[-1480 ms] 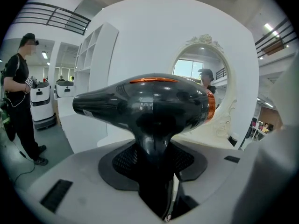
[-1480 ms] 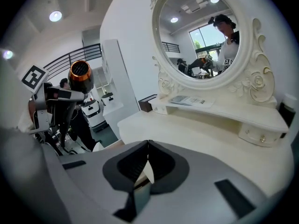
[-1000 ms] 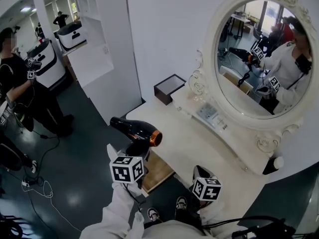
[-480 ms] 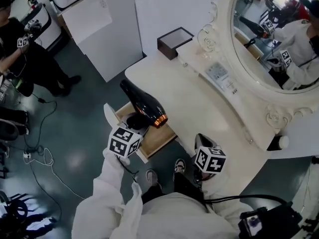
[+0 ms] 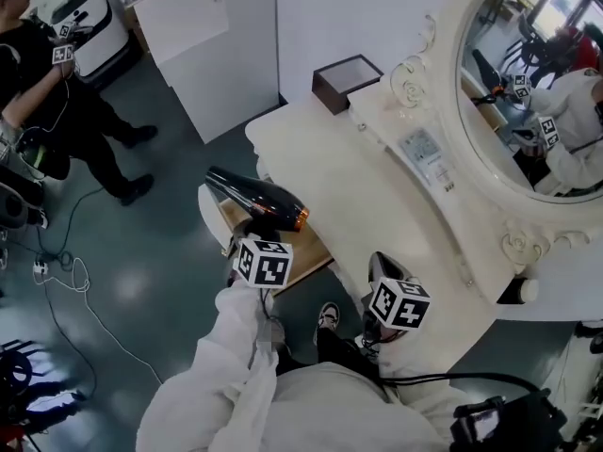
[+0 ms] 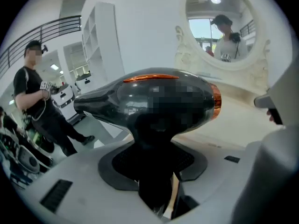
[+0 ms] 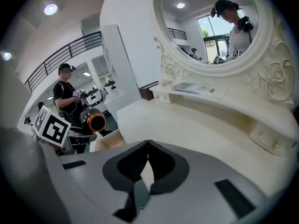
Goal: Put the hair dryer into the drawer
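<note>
Holding the black hair dryer (image 5: 256, 199) by its handle, the left tongs (image 5: 250, 236) are clamped round that handle, as the left gripper view shows, with the body sitting crosswise just past the pads (image 6: 122, 164). The dryer hangs directly over the open wooden drawer (image 5: 309, 249). Its narrow nozzle reaches out beyond the drawer's white front, and its orange-ringed end points back toward the cream counter (image 5: 358, 186) from which the drawer is pulled. It looks to be above the drawer and not yet inside it, so the step in hand is the lowering. To do it well, I would turn the dryer until its long body runs along the drawer, then bring it down level so that neither the nozzle nor the ringed end catches a drawer wall. I would let the handle tip over so the whole thing lies flat on the drawer floor. The grip should be loosened only once the body rests there, or the dryer may drop and knock the wood. The right tongs (image 5: 380, 269) wait to the right of the drawer, over the counter's front edge, with their jaws closed together on nothing. They are well placed to push the drawer in afterwards.
</note>
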The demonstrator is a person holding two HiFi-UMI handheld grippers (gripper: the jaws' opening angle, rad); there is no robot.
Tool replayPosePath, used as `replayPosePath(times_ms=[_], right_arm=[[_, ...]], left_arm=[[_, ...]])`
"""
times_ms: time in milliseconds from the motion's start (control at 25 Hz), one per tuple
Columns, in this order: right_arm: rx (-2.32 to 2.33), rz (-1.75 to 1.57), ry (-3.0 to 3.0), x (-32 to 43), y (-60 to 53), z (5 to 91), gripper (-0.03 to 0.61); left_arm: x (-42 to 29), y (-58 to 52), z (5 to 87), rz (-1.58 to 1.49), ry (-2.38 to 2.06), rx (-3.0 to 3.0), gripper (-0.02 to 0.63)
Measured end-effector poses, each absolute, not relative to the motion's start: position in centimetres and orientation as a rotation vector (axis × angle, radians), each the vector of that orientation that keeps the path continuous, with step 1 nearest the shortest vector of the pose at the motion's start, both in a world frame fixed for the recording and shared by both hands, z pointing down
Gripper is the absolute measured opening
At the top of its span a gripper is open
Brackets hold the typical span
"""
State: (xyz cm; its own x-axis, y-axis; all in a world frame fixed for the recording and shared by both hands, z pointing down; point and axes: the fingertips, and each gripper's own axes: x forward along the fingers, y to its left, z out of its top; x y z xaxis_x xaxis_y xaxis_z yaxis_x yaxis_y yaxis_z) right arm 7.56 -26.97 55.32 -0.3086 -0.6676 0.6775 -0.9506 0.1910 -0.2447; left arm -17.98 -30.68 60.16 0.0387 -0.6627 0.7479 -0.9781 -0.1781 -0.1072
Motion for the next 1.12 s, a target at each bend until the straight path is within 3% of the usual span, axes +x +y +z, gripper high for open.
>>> replayPosePath(times_ms=[760,1120], right_arm=[[1.392,0.987,-2.052,7.6,-28.2,57.9,0.061],[1.347,0.978,-2.007,6.8,-28.9,59.3,0.061]], left_arm=[[-19.9,-27.8,71.0,1.522,-1.361,1.632,0.175],[-17.6,-27.5,73.4,1.472,-1.127,1.646,0.175]])
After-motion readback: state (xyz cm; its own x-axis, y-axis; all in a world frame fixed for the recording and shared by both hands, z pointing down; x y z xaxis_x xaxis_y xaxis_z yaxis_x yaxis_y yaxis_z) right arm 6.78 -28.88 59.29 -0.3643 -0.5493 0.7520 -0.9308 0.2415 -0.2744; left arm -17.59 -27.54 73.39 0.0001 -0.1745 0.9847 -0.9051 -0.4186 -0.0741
